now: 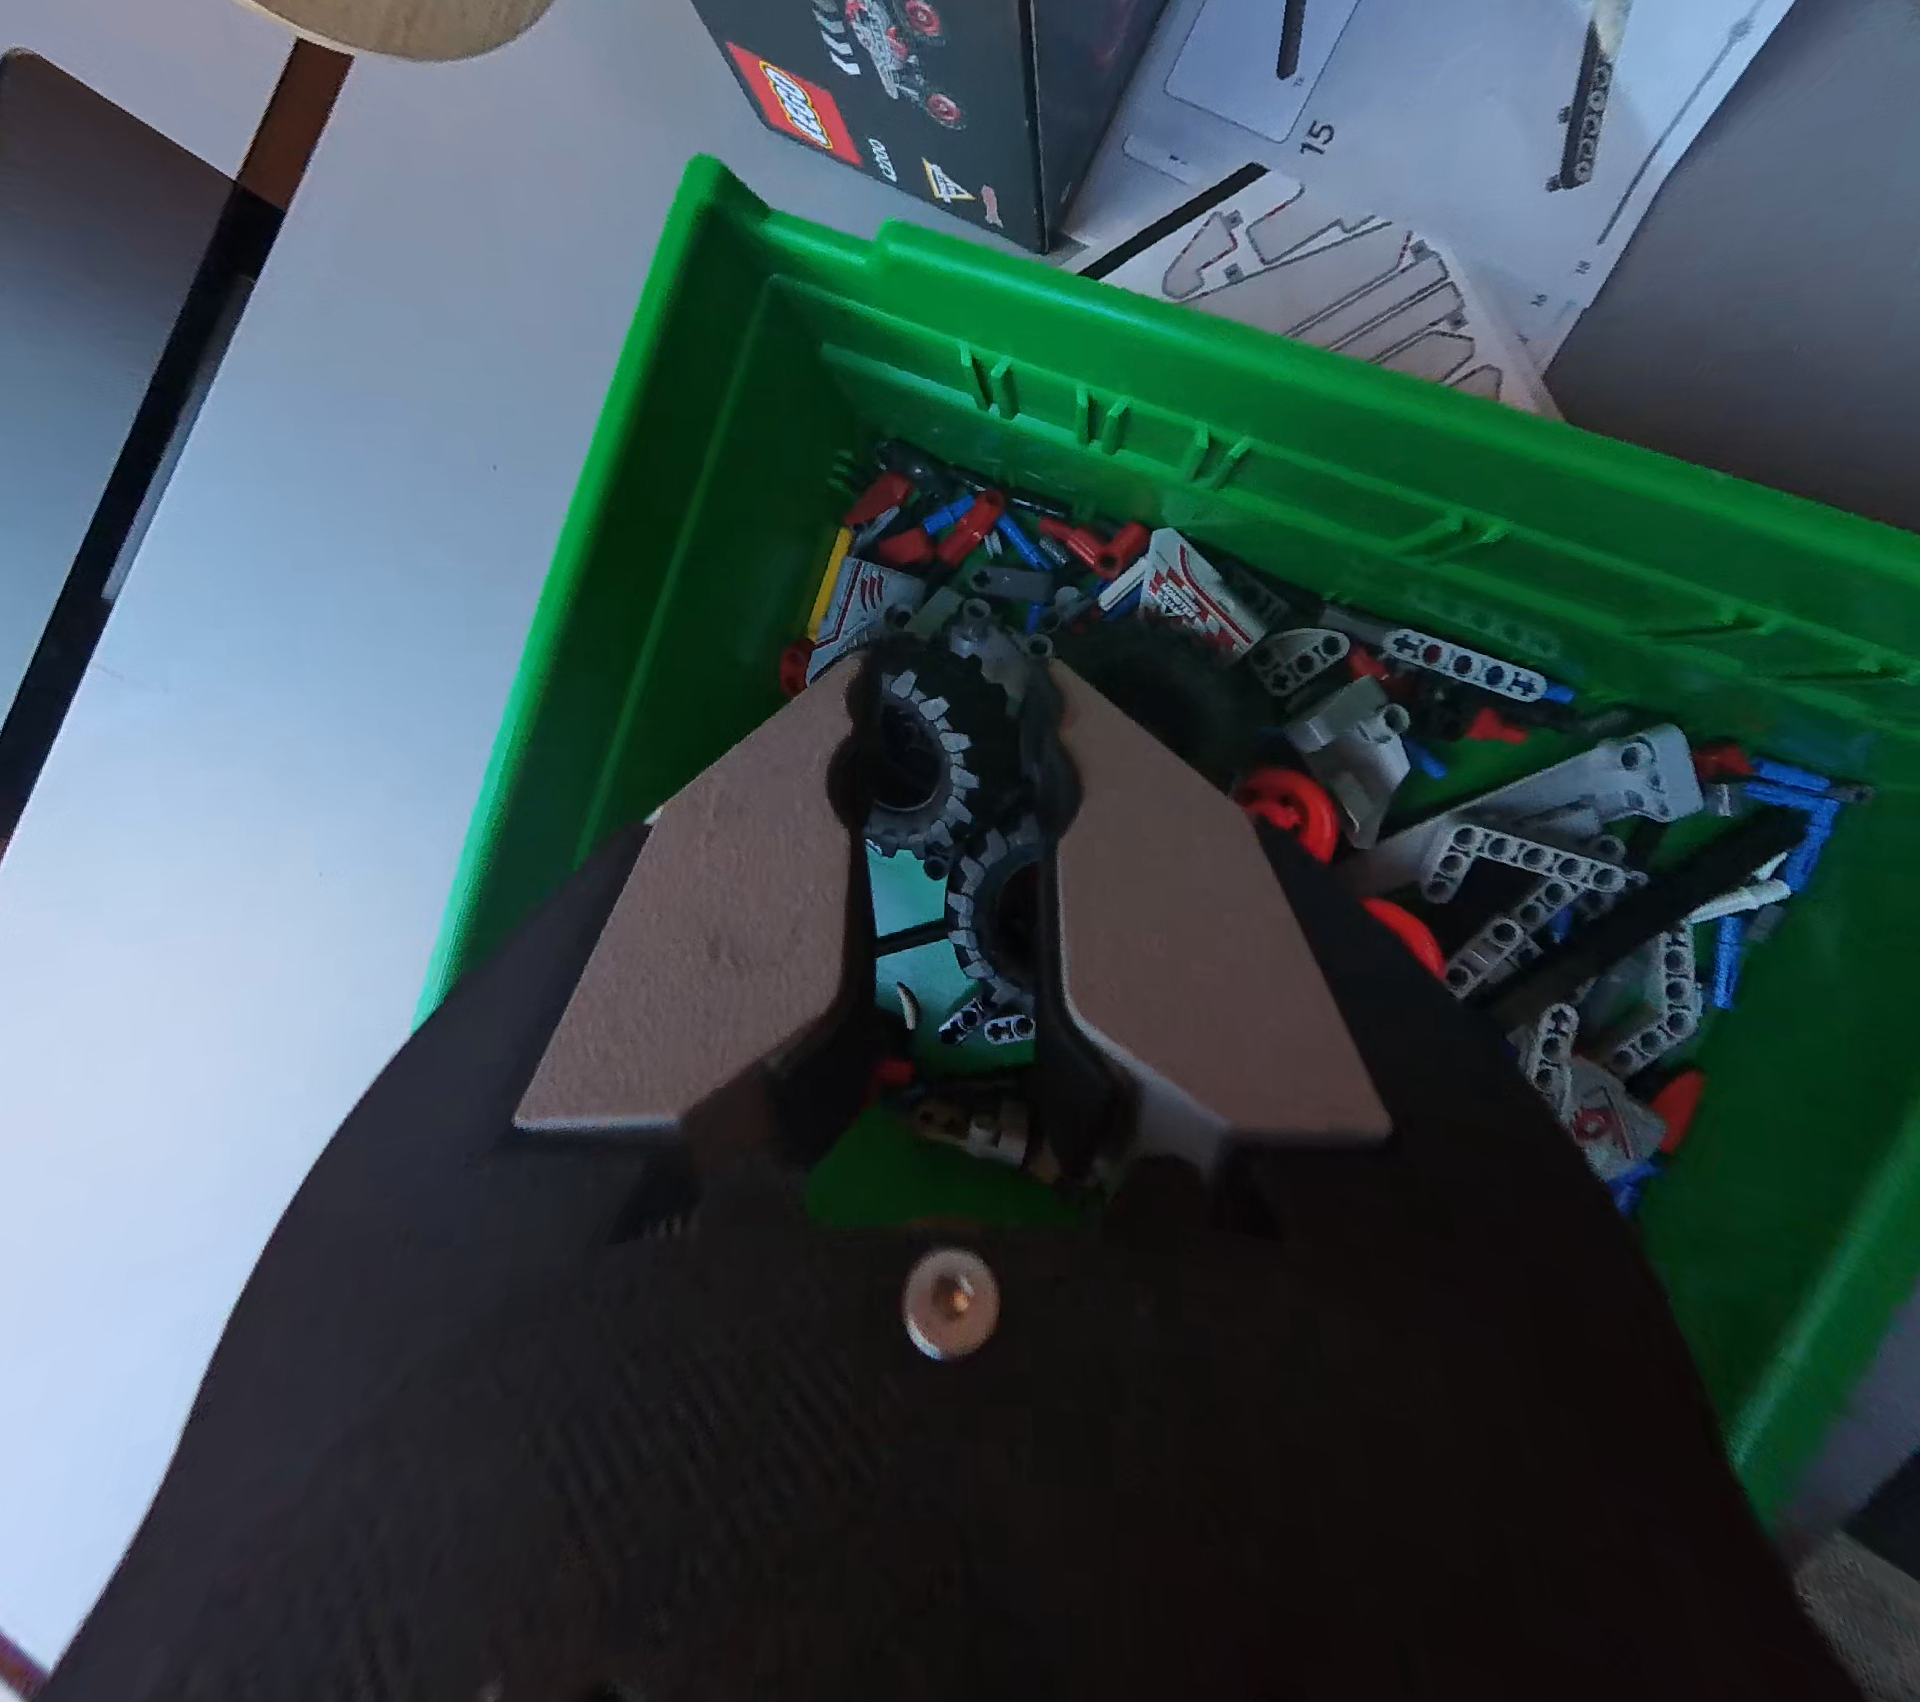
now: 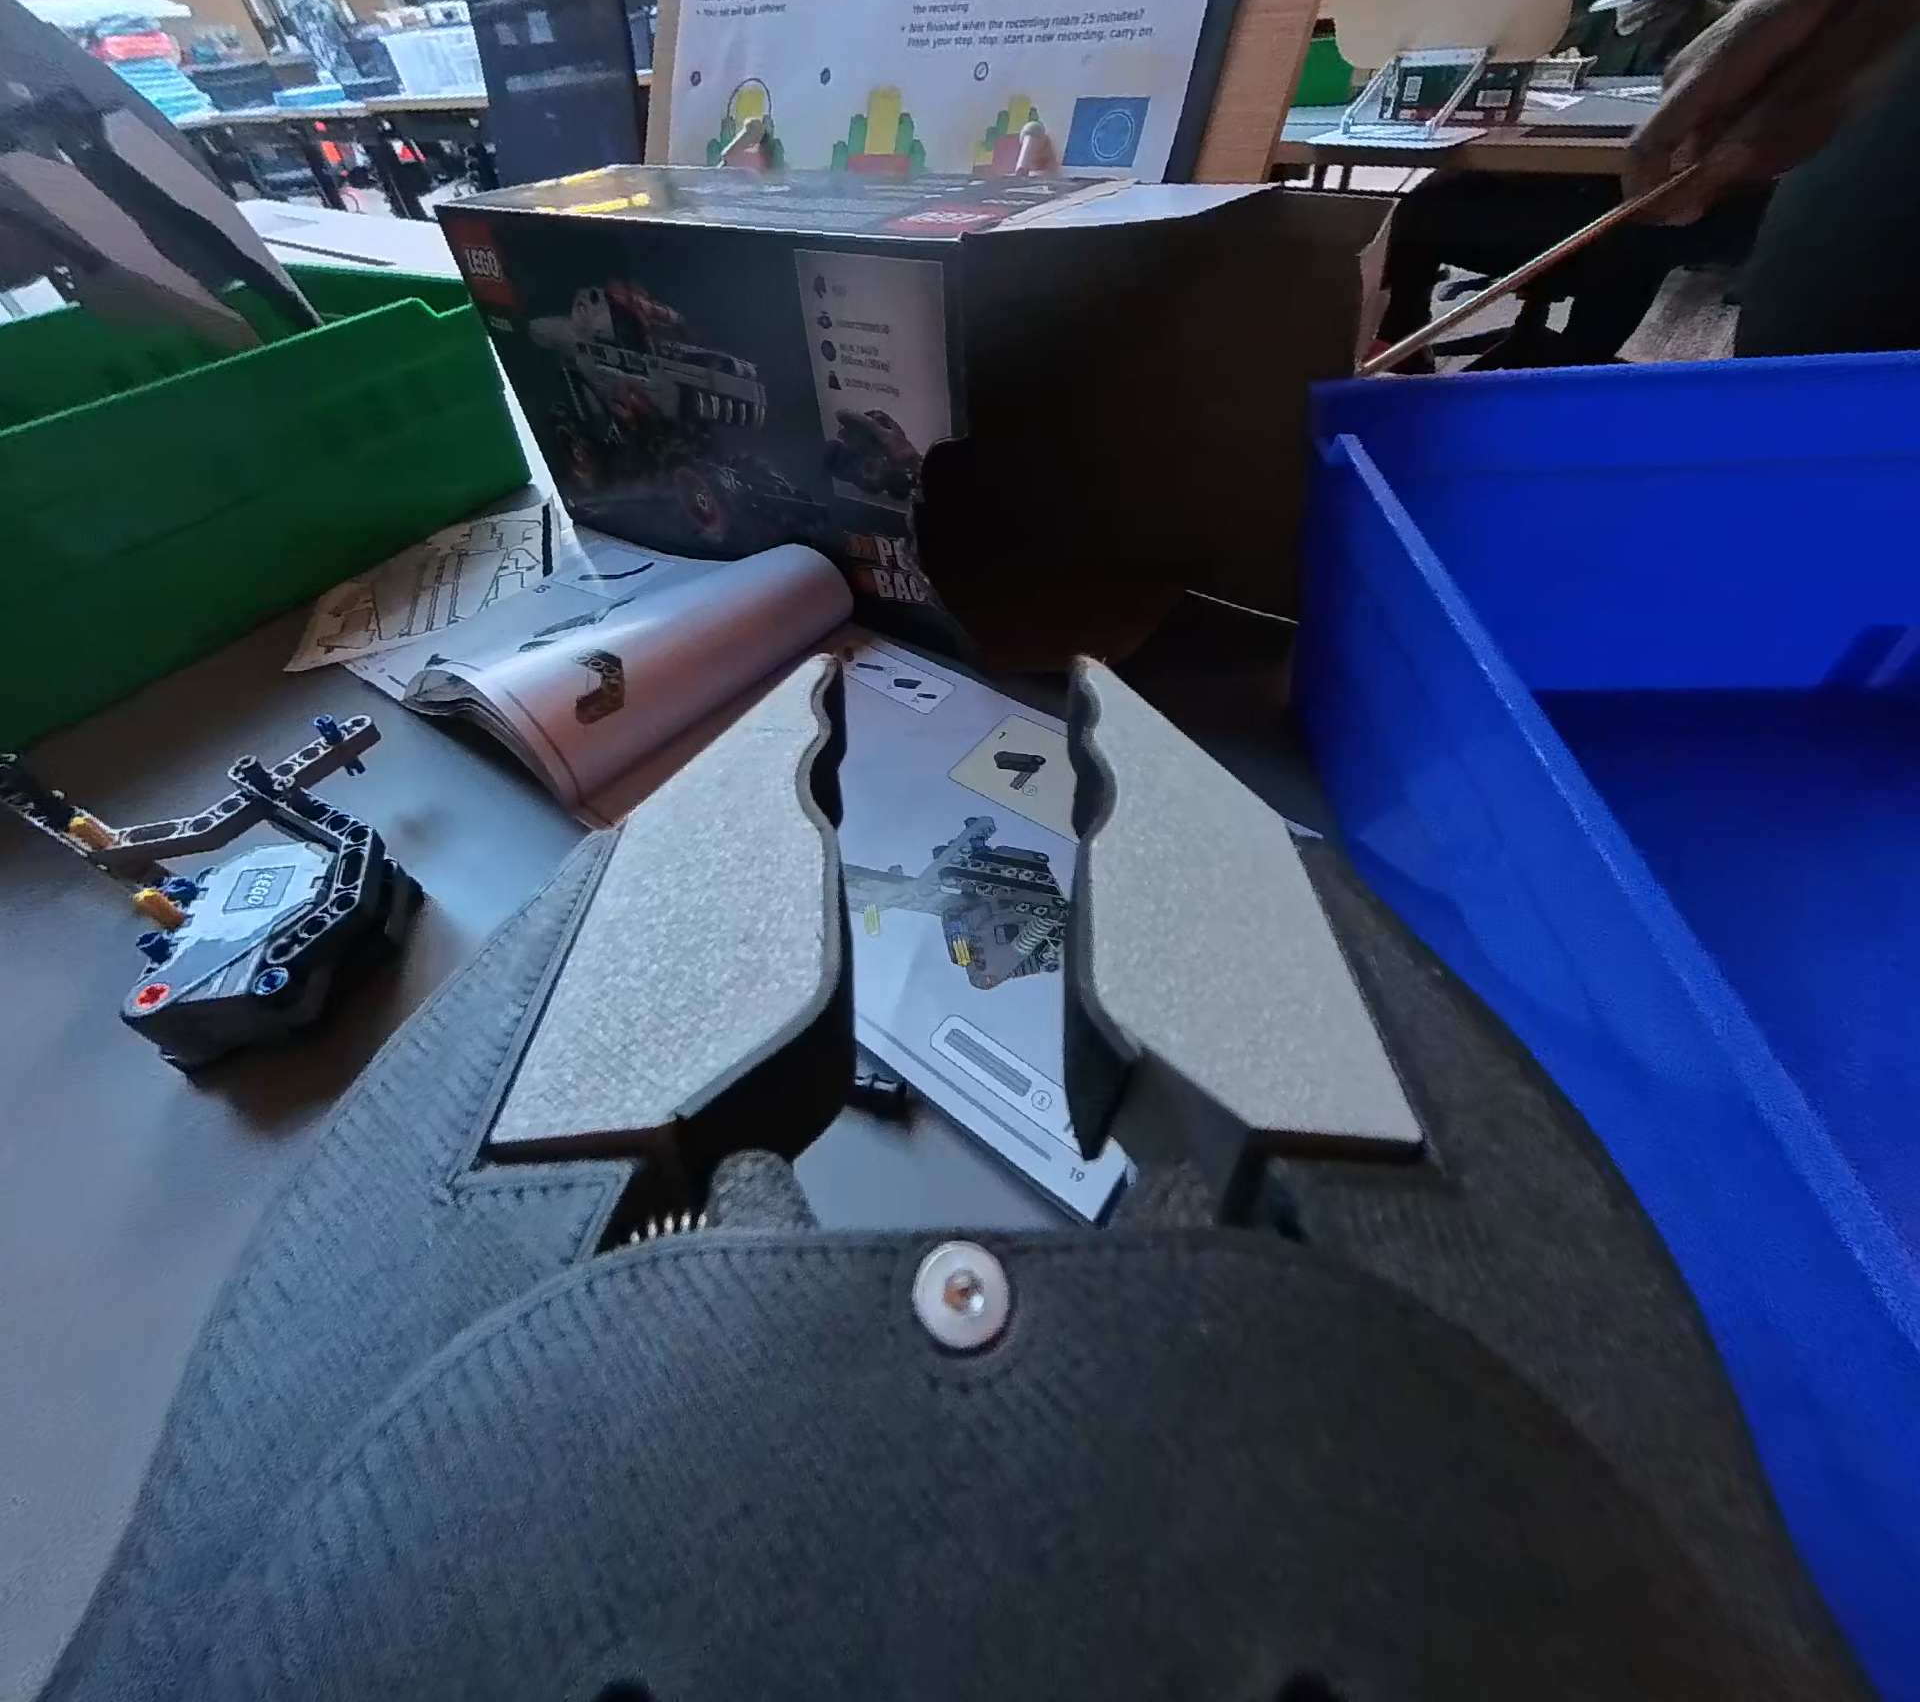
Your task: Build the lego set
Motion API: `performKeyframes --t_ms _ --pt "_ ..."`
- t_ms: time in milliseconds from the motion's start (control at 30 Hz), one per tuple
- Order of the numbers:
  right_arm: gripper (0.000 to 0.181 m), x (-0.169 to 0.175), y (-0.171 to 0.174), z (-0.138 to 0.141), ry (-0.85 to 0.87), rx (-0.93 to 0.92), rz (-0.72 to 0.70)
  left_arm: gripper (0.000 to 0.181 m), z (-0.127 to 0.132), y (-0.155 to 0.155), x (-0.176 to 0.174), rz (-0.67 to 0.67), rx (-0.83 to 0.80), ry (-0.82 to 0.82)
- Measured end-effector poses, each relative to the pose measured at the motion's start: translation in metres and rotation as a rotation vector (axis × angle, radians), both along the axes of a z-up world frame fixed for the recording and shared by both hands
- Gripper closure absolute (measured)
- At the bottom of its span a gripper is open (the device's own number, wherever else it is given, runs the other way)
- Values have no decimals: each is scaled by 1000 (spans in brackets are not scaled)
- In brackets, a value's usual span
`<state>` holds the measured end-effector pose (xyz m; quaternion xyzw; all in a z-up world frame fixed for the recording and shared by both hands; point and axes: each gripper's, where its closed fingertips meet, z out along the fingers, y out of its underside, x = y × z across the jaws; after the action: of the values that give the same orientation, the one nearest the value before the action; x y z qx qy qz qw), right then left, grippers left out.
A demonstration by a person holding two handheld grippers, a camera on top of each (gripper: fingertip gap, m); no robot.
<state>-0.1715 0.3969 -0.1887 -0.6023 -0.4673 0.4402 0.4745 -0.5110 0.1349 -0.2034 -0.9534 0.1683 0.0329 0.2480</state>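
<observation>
Green plastic walls frame my search: my left gripper (image 1: 951,696) reaches down into the green bin (image 1: 1143,364), jaws apart around a black tyre (image 1: 920,753) among loose red, blue and grey Technic pieces, though I cannot tell whether they bite. I judge this is part-picking; next comes a clean lift clear of the heap. On the table, the half-built chassis (image 2: 265,909) waits left of the open instruction booklet (image 2: 634,676). My right gripper (image 2: 956,717) hovers spread and empty above that booklet. Rightmost, the blue bin (image 2: 1455,644) shows nothing inside.

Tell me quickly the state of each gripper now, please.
Left gripper: open, over black rubber tyres in the green plastic bin, holding nothing.
Right gripper: open, empty.
</observation>
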Motion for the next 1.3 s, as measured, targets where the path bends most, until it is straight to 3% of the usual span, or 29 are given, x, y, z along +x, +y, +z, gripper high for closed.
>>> performKeyframes --t_ms 567,1300 --pt "141 3 4 0 -1 8 -26 149 -17 -16 1 -9 -117 -30" --pt "142 3 0 2 2 10 -6 149 -14 -17 -4 2 -105 -20"
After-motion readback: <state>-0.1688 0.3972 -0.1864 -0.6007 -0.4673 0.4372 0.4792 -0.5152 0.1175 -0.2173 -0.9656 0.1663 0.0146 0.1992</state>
